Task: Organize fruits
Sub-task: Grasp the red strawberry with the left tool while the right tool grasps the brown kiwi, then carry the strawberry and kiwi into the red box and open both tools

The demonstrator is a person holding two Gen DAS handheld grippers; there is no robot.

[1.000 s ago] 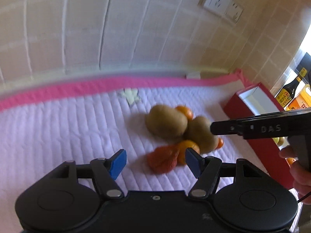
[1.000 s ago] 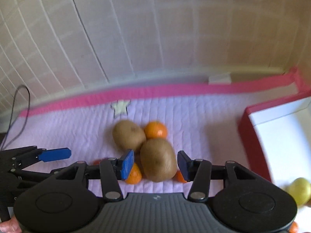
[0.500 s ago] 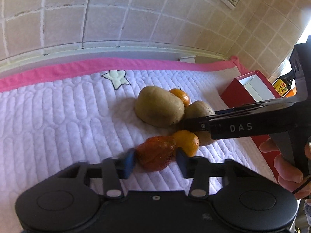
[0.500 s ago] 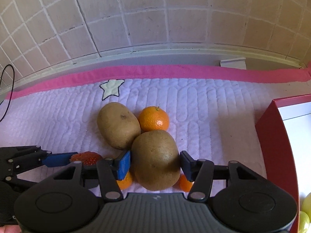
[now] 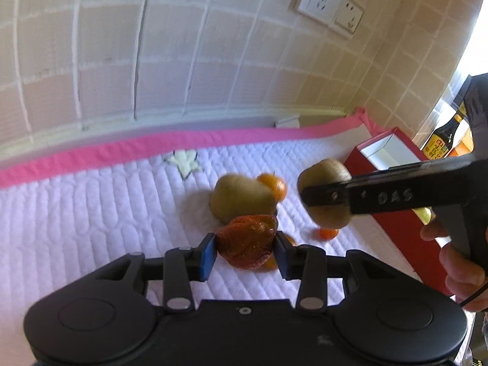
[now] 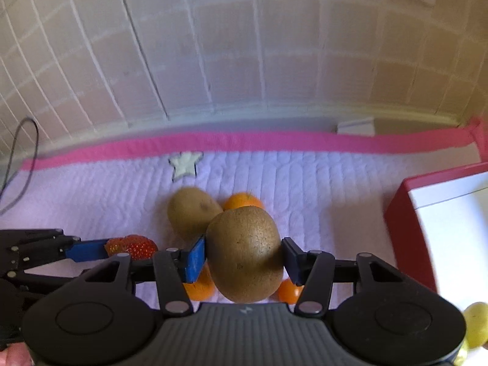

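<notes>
Red and glossy, a strawberry point(image 5: 247, 241) is being pinched between the blue pads of the left hand-held gripper point(image 5: 245, 251), which is pressing in on both of its sides just above the quilted lilac mat point(image 5: 91, 213) covering the tabletop. The right hand-held gripper point(image 6: 242, 257) is squeezing a brown kiwi point(image 6: 245, 253) across its width, apparently lifting it clear of the pile so the other fruit is not being dragged along. Just behind the strawberry, a second kiwi point(image 5: 241, 199) is lying on the mat, touching a small orange point(image 5: 274, 184). Two more oranges point(image 6: 198, 286) are sitting under the lifted kiwi. Well to the right of the strawberry, a red box point(image 5: 393, 228) with a white lining is standing open, likely the destination, since a yellow-green fruit point(image 6: 475, 323) is already lying inside it. A person's fingers point(image 5: 460, 265) are gripping the right handle.
</notes>
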